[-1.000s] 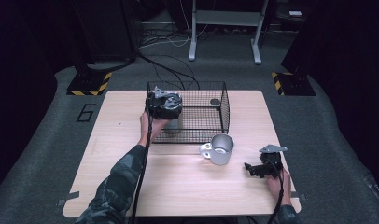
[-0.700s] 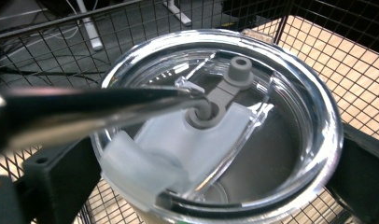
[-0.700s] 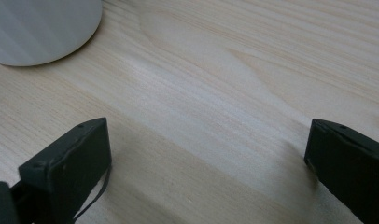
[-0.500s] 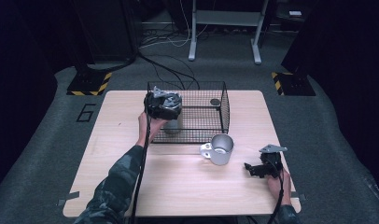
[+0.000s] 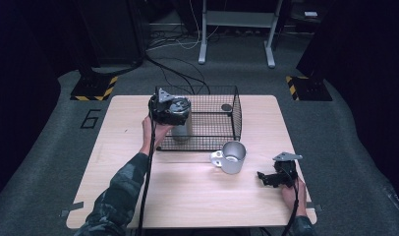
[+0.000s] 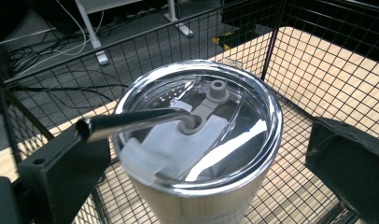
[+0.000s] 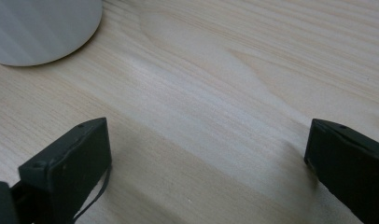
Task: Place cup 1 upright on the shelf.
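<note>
While the high view shows the left gripper [image 5: 169, 109] poised over the near-left corner of the black wire basket [image 5: 234, 110], its body covers most of the steel tumbler [image 5: 182, 132] standing inside, so only the tumbler's pale lower wall shows beneath it. From the left gripper view the tumbler's base is cut off by the bottom edge, but its clear lid [image 6: 234, 130] and the metal straw [image 6: 131, 122] slanting out of the grey grommet are plain. The jaws stand wide apart, one on each side of the tumbler and touching neither it nor the straw, whose free end reaches toward the left-hand jaw. A small dark round object [image 5: 226, 107] lies on the basket floor near the far-right corner; what it is cannot be made out.

The right gripper [image 5: 273, 178] rests low near the right front part of the wooden table [image 5: 114, 196], jaws spread with nothing between them but bare wood in its own view. A metal mug [image 5: 232, 157] stands just outside the basket's near wall, to the left of that gripper; a curved piece of it sits at the upper-left corner of the right gripper view. Open tabletop lies along the near edge and at the left side.
</note>
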Demonstrator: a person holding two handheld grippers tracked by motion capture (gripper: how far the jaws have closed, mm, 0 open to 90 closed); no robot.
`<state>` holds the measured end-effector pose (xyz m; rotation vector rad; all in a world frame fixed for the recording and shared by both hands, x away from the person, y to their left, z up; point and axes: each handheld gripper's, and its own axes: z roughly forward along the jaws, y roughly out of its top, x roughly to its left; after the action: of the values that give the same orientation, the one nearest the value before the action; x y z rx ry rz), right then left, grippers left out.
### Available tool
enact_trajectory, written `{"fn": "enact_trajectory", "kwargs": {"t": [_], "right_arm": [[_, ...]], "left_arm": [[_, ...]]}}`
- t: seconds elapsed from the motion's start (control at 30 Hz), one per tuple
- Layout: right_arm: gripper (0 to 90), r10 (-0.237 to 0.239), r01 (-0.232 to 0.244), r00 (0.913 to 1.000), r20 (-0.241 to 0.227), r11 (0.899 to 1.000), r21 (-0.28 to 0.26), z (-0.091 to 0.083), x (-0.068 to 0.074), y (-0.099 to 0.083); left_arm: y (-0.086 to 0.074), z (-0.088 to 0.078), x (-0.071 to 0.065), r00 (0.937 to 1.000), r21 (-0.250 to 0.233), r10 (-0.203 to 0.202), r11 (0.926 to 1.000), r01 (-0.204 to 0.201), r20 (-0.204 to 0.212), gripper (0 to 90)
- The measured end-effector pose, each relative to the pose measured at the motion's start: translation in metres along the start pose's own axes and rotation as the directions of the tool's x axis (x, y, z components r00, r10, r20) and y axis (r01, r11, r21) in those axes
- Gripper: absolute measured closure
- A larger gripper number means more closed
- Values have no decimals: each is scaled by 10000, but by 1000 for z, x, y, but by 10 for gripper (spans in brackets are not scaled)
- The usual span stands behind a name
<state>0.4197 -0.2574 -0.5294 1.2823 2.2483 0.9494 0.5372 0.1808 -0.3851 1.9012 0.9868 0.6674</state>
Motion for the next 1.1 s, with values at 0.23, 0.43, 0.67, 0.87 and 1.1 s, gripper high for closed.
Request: {"fn": "enact_trajectory", "kwargs": {"t": [0.23, 0.43, 0.67, 0.87, 1.1], "right_arm": [[0, -6, 6, 10000, 6, 10000, 9, 0, 0, 0], [1, -9, 9, 10000, 2, 10000, 35, 0, 0, 0], [1, -6, 6, 10000, 16, 10000, 9, 0, 0, 0], [1, -10, 10, 10000, 3, 10000, 33, 0, 0, 0], [1, -1, 1, 10000, 9, 10000, 33, 0, 0, 0]], "left_arm": [[2, -15, 5, 9999, 3, -127, 9999, 127, -28, 0], [2, -33, 7, 9999, -115, -122, 9999, 124, 110, 0], [-1, -57, 4, 9995, -228, 154, 9996, -148, 258, 0], [-11, -76, 0, 9993, -169, 344, 9993, -341, 166, 0], [-30, -93, 3, 9990, 51, 390, 9992, -391, 233, 0]]}}
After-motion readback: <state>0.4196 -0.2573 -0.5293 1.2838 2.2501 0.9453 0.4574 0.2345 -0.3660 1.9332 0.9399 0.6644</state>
